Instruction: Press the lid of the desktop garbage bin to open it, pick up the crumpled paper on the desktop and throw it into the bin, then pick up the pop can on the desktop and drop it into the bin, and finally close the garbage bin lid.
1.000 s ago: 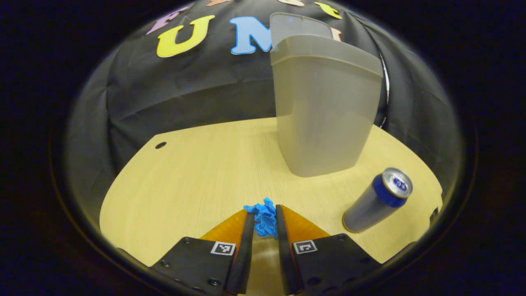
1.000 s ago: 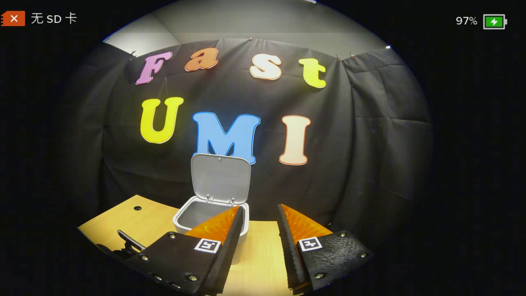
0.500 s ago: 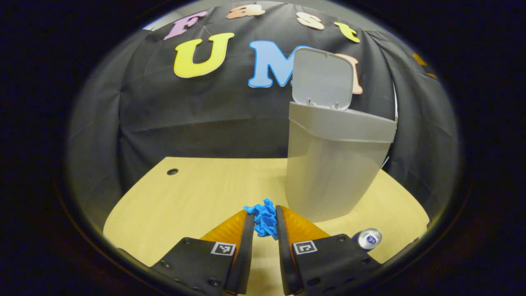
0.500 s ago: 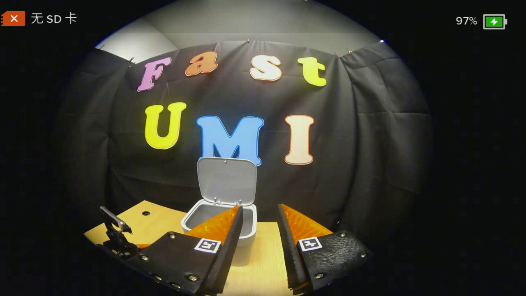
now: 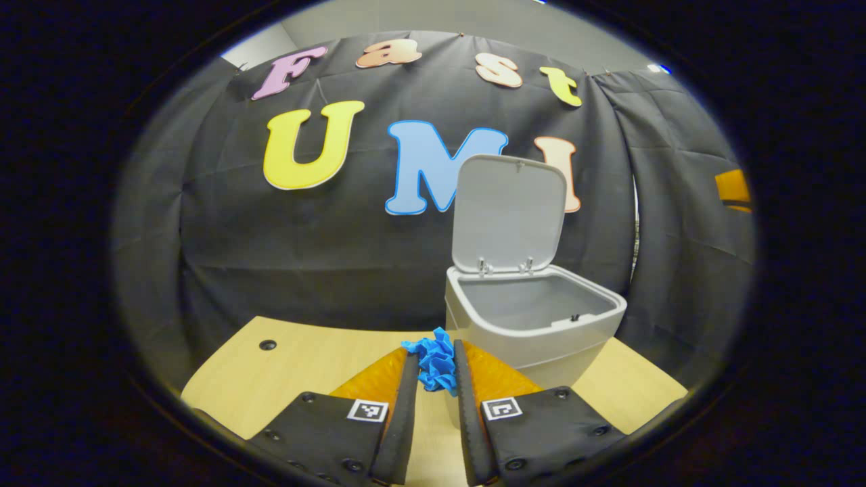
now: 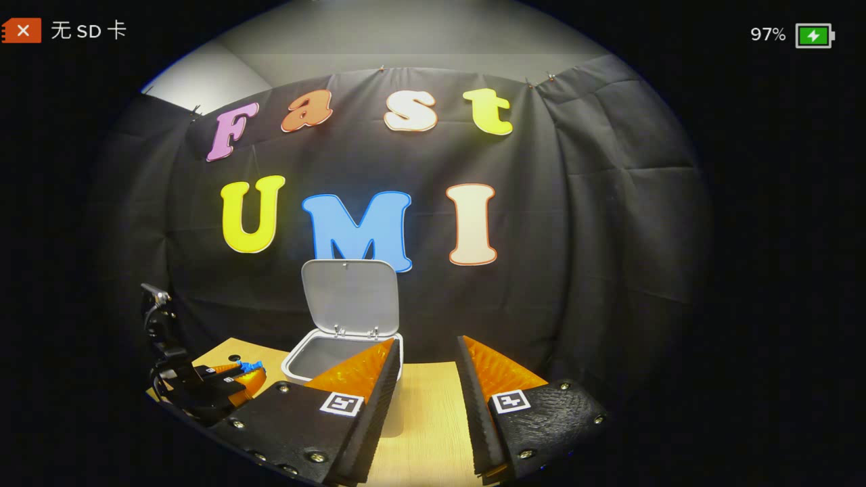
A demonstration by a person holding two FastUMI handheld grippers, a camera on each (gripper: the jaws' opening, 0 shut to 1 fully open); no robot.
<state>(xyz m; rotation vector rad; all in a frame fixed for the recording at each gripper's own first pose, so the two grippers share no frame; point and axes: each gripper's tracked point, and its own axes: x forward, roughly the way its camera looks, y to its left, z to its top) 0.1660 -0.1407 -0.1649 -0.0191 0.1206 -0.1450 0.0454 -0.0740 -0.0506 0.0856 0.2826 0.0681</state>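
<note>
Step in hand: bring the crumpled paper (image 5: 434,360) over the garbage bin (image 5: 541,341) and let it fall inside.
Left gripper (image 5: 433,368): narrow, both fingers pressing on the blue paper, which stands out a little past the tips.
Left gripper seen from the right gripper view: it is at the left of the bin (image 6: 238,376), with a small blue bit at its tips; this part is small and dark, so I am not sure how high it is held.
Right gripper (image 6: 427,379): fingers apart, nothing between them, held back from the bin and well to the side.
Bin: standing on the wooden table (image 5: 298,358), its opening just ahead and to the right of the paper.
Lid (image 5: 509,213): open, standing almost upright at the back of the bin.
How to do it well: I think the tips should come well over the middle of the opening before the fingers open, because light paper can stick to one pad or fall on the rim.
Care: keep away from the upright lid, since a touch could probably close it.
Rest of the task: the pop can and closing the lid are not yet done, as I judge.
</note>
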